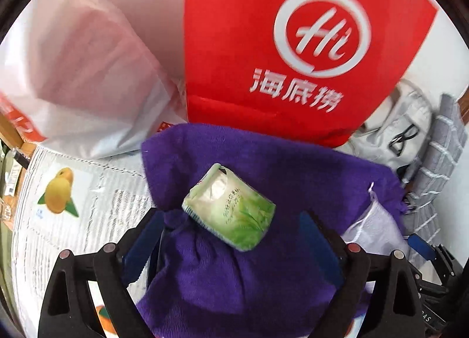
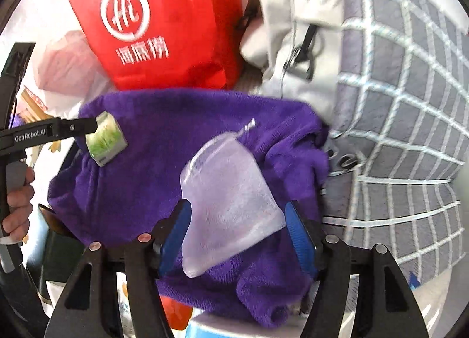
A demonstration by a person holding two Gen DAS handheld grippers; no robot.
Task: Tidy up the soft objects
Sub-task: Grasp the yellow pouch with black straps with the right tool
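Note:
A purple towel [image 1: 234, 267] lies bunched in front of both grippers; it also shows in the right wrist view [image 2: 152, 162]. A green tissue pack [image 1: 230, 212] rests on it, between the open fingers of my left gripper [image 1: 234, 238]. The pack shows at the left in the right wrist view [image 2: 107, 140], beside the left gripper's finger. A pale translucent drawstring pouch [image 2: 228, 206] lies on the towel between the open blue-padded fingers of my right gripper [image 2: 237, 232]. The pouch shows at the right in the left wrist view [image 1: 372, 226].
A red paper bag [image 1: 287, 44] stands just behind the towel, with a white plastic bag [image 1: 79, 68] to its left. A light grey bag [image 2: 296, 44] and a grey checked cloth [image 2: 404, 103] lie to the right. A printed sack with a mango picture [image 1: 58, 191] lies at the left.

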